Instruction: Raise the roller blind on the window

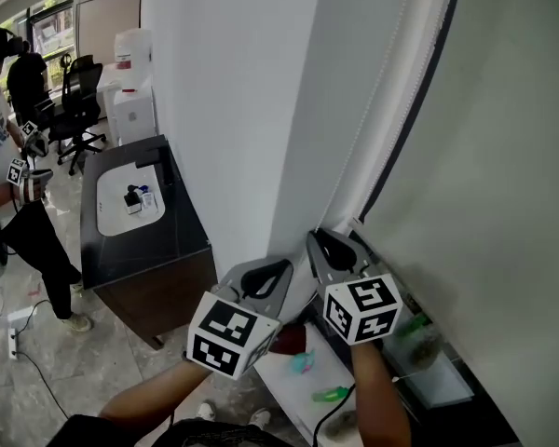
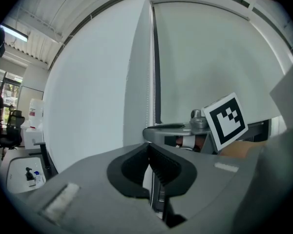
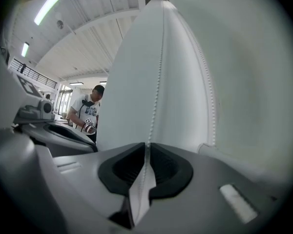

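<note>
My left tool (image 2: pixel 148 145) is clamped shut on the bead chain (image 2: pixel 150 91); my right tool (image 3: pixel 147 146) stands narrowly apart, the chain running between its jaws.

Both forearms (image 1: pixel 154 394) are extended forward, nearly level. The left gripper (image 1: pixel 279 268) is clamped on the bead chain (image 3: pixel 159 72). Just to its right, the right gripper (image 1: pixel 322 242) is held with jaws slightly apart around that chain.

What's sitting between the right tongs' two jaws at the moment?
A white beaded pull chain runs down between the jaws of the right tongs, whose pads look slightly apart; the right gripper view shows this.
</note>
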### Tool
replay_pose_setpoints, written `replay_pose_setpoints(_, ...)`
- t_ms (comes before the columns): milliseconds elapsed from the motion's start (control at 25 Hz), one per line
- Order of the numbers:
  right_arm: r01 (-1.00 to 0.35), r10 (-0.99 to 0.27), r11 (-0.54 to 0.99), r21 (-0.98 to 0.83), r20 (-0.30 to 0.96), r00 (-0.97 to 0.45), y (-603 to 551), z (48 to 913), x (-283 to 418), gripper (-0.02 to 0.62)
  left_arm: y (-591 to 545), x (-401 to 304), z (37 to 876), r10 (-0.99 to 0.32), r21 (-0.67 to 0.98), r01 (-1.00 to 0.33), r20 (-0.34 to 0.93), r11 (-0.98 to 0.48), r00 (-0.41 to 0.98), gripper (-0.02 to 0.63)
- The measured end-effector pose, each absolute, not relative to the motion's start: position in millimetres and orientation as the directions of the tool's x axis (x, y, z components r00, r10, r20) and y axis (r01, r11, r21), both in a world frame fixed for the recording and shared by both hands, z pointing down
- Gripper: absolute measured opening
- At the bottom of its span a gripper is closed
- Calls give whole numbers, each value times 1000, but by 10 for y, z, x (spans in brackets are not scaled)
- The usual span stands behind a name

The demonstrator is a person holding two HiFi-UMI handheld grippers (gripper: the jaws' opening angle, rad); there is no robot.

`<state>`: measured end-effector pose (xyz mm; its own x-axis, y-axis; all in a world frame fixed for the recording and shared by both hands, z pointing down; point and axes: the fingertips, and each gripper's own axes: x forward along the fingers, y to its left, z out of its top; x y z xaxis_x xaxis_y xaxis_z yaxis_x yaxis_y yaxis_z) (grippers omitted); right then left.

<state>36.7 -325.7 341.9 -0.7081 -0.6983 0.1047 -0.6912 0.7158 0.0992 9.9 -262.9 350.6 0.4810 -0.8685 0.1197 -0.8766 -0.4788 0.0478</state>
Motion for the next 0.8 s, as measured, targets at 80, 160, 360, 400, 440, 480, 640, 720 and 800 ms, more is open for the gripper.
replay_pose_setpoints(80,-701,-710,705,109,97,-698,-3254,3420,365,29,-2625,124,3441,-855,39,-861,110,-507,508,0)
replay_pose_setpoints(160,-712,-719,695,98,92,-689,-3251,3420,370,23,-2618,138,3369,-844,28,-849,100,-527,527,0)
replay_pose_setpoints(360,-731,-733,679,68,115,-670,-3201,3411,401,20,-2603,187,3192,-818,15,-821,75,-571,571,0)
replay_pose_setpoints(400,-734,-736,675,67,115,-667,-3164,3412,419,18,-2601,210,3167,-811,11,-813,73,-582,581,0)
replay_pose_setpoints(440,-739,-741,671,67,112,-663,-3123,3413,442,19,-2603,235,3140,-804,6,-806,69,-592,591,0)
replay_pose_setpoints(480,-744,-746,665,65,108,-657,-3082,3414,471,19,-2609,263,3109,-796,1,-798,65,-603,602,2)
replay_pose_setpoints(640,-770,-770,637,49,93,-631,-2935,3403,613,18,-2633,425,2946,-752,-9,-752,47,-659,658,14)
replay_pose_setpoints(720,-775,-774,631,35,89,-627,-2860,3402,663,18,-2644,532,2870,-711,-9,-712,46,-702,701,77)
replay_pose_setpoints(800,-775,-773,632,8,87,-629,-2791,3410,706,18,-2676,614,2779,-684,-19,-684,38,-729,728,91)
